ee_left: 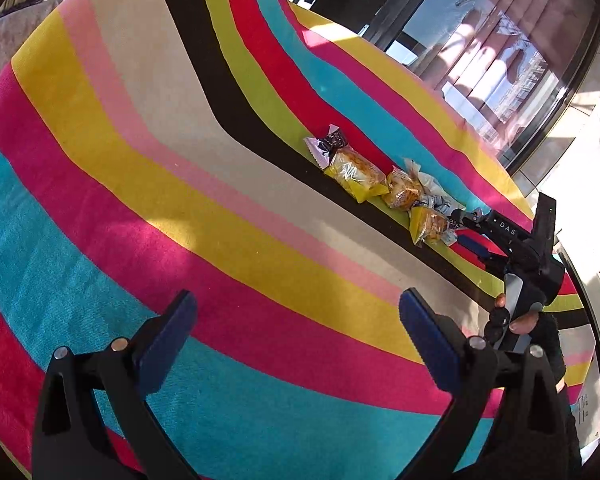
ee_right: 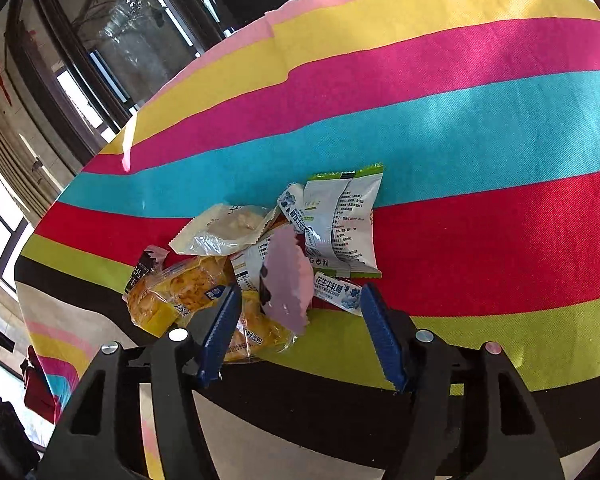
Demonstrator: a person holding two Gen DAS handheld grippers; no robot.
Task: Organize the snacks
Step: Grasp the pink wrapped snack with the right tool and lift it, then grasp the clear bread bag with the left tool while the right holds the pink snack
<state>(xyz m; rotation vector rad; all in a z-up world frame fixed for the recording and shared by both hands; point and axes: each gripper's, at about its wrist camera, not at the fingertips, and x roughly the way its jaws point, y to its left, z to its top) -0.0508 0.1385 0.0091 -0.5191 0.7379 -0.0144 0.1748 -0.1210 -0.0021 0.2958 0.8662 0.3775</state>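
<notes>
A heap of wrapped snacks lies on the striped tablecloth point(ee_right: 460, 128). In the right wrist view I see yellow bread packets point(ee_right: 180, 296), a clear packet point(ee_right: 224, 230), a white and green packet point(ee_right: 340, 224), a small blue and white candy point(ee_right: 338, 293) and a pale purple wrapper point(ee_right: 288, 284). My right gripper point(ee_right: 300, 332) is open just in front of the heap, the purple wrapper between its jaws, untouched. In the left wrist view the snacks point(ee_left: 380, 180) lie far ahead. My left gripper point(ee_left: 298, 336) is open and empty over the cloth. The right gripper point(ee_left: 496, 232) shows at the heap.
The round table's edge point(ee_right: 112, 148) curves off to the left and back. Dark window frames and glass point(ee_left: 480, 52) stand beyond the table. A person's hand point(ee_left: 520, 320) holds the right gripper's handle.
</notes>
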